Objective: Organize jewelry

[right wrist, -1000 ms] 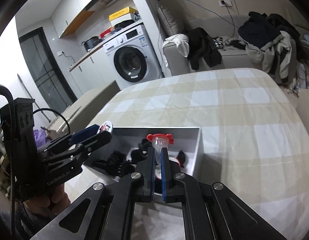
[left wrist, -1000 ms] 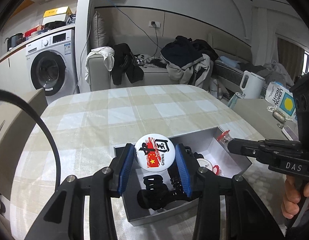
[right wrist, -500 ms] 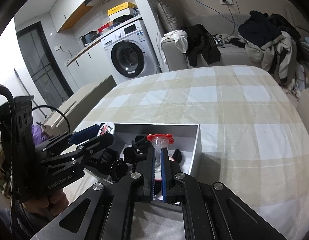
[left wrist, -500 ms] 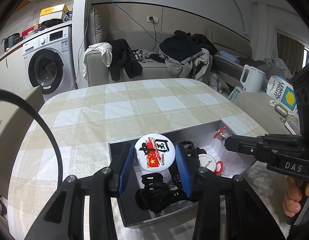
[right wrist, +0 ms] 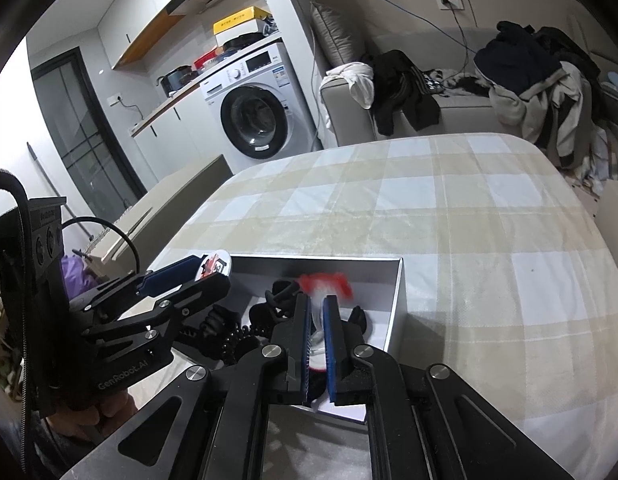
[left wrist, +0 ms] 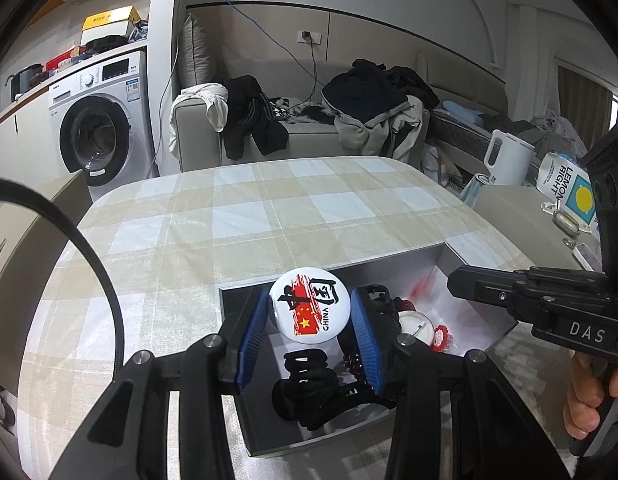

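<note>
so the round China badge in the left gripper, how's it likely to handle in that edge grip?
The badge looks rigid and thin, probably light. The left gripper pinches it by its rim only, and its glossy face suggests it could pivot or slip. Being round, it may roll if dropped on edge; landing in the box is safer.

A checked-cloth table [left wrist: 269,208] is carrying one open grey box [left wrist: 249,420] (sitting at its near edge).

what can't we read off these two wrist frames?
- Red-capped item at the right tongs: motion-blurred in both views, so grip unclear.
- Box contents under the badge: left view, hidden by badge and left tongs.
- Black clips: right view, tangled, uncountable.
</note>
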A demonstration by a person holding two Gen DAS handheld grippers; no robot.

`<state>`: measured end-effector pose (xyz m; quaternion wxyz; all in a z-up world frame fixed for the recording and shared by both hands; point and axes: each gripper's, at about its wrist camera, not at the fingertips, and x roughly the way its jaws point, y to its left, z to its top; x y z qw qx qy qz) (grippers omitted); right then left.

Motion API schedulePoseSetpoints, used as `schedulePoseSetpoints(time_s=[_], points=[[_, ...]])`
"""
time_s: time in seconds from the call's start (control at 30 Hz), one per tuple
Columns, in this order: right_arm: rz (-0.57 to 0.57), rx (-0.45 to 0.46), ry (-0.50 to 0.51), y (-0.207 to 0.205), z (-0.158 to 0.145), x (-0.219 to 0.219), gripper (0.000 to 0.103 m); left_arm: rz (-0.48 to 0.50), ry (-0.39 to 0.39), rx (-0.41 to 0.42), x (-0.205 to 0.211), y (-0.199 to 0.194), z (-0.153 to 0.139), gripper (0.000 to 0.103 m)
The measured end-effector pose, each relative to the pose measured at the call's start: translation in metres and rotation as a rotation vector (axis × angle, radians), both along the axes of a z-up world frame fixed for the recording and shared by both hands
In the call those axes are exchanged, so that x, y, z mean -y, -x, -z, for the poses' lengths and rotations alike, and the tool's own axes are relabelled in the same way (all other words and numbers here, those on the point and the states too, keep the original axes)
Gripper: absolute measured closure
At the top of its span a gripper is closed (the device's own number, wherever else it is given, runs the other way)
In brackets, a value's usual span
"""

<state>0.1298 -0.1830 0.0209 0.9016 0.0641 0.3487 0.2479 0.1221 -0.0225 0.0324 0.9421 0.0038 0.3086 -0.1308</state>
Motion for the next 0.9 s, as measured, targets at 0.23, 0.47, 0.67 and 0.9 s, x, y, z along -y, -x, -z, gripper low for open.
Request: schedulePoseSetpoints(time_s=[0.23, 0.47, 0.67, 0.9], points=[[0.01, 0.033, -0.002, 0.005, -0.007, 0.005, 0.096, -0.015, 0.007, 0.008, -0.003, 0.003, -0.003, 0.066], [0.027, 0.029, -0.019, 0.01, -0.009, 0.015, 0.084, -0.015, 0.012, 0.032, -0.005, 0.009, -0.009, 0.066], [0.013, 0.024, -0.023, 0.013, -0.006, 0.017, 0.065, 0.007, -0.001, 0.015, 0.001, 0.006, -0.003, 0.066], [0.014, 0.053, -0.002, 0.018, -0.008, 0.018, 0.038, 0.015, 0.028, 0.038, -0.003, 0.017, -0.009, 0.037]])
